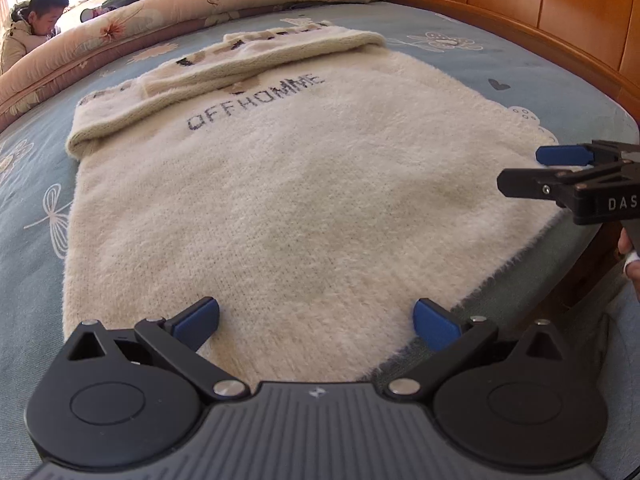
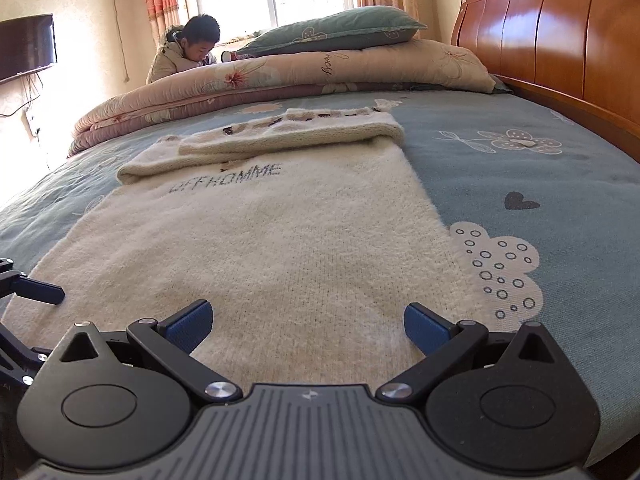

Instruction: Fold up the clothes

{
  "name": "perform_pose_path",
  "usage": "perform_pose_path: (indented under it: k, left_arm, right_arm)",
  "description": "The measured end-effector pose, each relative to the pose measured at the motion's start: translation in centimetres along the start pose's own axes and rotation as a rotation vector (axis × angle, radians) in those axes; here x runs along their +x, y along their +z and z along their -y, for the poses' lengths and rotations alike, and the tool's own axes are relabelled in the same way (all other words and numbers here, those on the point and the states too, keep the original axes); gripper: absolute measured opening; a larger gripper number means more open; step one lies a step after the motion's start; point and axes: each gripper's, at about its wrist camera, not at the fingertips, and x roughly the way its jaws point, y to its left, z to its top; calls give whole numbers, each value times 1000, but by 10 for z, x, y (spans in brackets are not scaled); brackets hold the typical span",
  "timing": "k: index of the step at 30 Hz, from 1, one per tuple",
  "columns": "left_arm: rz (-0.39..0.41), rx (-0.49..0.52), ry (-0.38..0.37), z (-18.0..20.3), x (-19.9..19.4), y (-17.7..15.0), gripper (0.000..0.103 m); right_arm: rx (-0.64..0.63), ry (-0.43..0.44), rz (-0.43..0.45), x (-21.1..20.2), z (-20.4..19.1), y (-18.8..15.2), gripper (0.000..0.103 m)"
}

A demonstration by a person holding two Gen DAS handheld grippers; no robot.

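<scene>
A cream fuzzy sweater (image 1: 288, 200) (image 2: 272, 240) with the word OFFHOMME lies flat on the blue bedsheet (image 1: 460, 68) (image 2: 540, 184). Its sleeves (image 1: 224, 68) (image 2: 288, 136) are folded across the far chest part. My left gripper (image 1: 316, 322) hovers open over the near hem, blue pads spread wide, nothing between them. My right gripper (image 2: 306, 326) is open too, at the hem's right part. In the left wrist view the right gripper (image 1: 528, 168) shows at the sweater's right edge. One left finger (image 2: 40, 292) reaches in over the hem's left side in the right wrist view.
A folded floral quilt (image 2: 280, 80) and green pillow (image 2: 336, 32) lie along the far side of the bed. A wooden headboard (image 2: 560, 40) runs along the right. A person (image 2: 188, 52) sits beyond the quilt by the window. A dark screen (image 2: 24, 44) hangs on the left wall.
</scene>
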Motion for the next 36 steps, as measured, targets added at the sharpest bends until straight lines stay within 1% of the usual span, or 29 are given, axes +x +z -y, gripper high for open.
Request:
perform_pose_path:
  k: [2,7,9,14,19,25,31,36]
  left_arm:
    - [7,-17,-4,-3,1,1,103]
    - [37,0,-13,-4,0,-4,103]
    - [45,-7,-14,-5,-1,-6,103]
    - [55,-19,1,-3,-1,-6,103]
    - [52,-18,7,-3,0,-6,103]
    - [50,-17,15,-2,1,-5,103]
    - [39,-16,20,0,-1,-4,102]
    - [45,5,18,1,-5,-6,102]
  right_arm:
    - [-8,4,-20,1,3,-5,103]
    - [-101,-64,-14,7,-11,-15,103]
    - [-109,-86,-4,9,-14,-16,103]
    - [-106,-108,28,10,-14,-19,103]
    - [-107,-123,41,11,-16,-21,103]
    - [-109,-133,32,11,-17,-20,103]
    - [-111,-130,34,11,-17,-20,103]
    - [-111,-129,37,11,-16,-21,103]
